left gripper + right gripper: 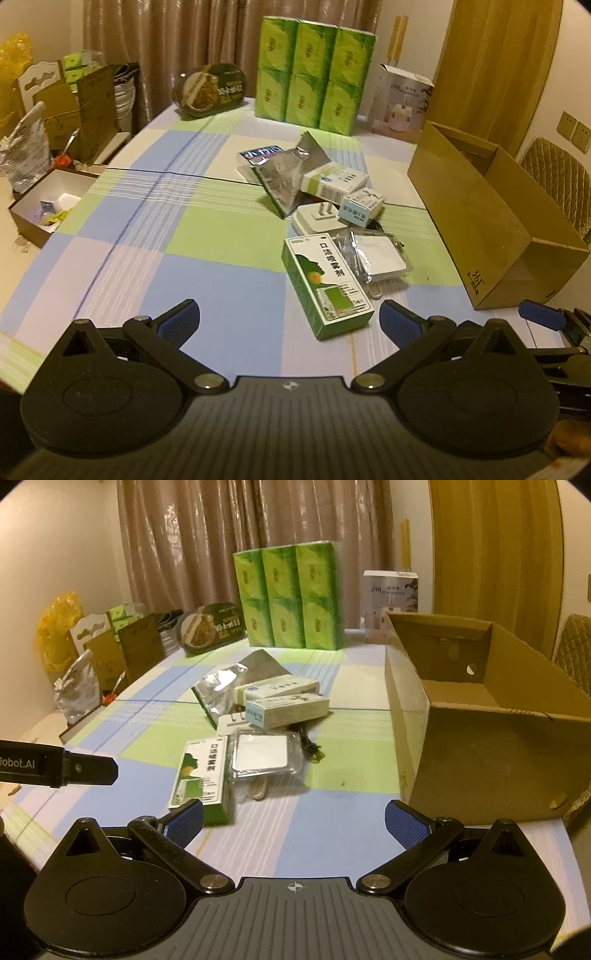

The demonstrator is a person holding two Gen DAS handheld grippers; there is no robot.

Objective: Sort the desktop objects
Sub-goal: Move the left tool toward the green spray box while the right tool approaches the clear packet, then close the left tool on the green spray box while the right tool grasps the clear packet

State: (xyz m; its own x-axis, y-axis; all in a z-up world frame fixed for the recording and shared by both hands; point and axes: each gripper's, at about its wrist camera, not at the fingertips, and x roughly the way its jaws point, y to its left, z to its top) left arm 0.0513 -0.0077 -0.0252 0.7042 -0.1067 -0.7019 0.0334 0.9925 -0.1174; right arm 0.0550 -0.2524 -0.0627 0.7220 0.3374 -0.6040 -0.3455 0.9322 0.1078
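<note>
Two grippers hang low over the checked tablecloth (207, 236), both with fingers spread wide and nothing between them. The left gripper (290, 325) faces the near end of the clutter; the right gripper (293, 821) sits just beside it, toward the open cardboard box (491, 738).

Nearest is the green spray carton (327, 282), lying flat. In the left wrist view it sits just ahead of the fingers and a little toward the right pad, its long axis running away from the gripper with a slight slant, so the fingers already straddle its short width. From the right gripper the same carton (201, 771) lies off to the left, almost touching that finger, so I judge the left the better placed to take it.

Just beyond, touching the carton's far side, is a clear bag with a white square item (376, 258). Behind come a white plug adapter (316, 218), small medicine boxes (334, 181) and a crumpled foil pouch (282, 177), all overlapping. Farthest stands the green tissue pack (314, 74).
</note>
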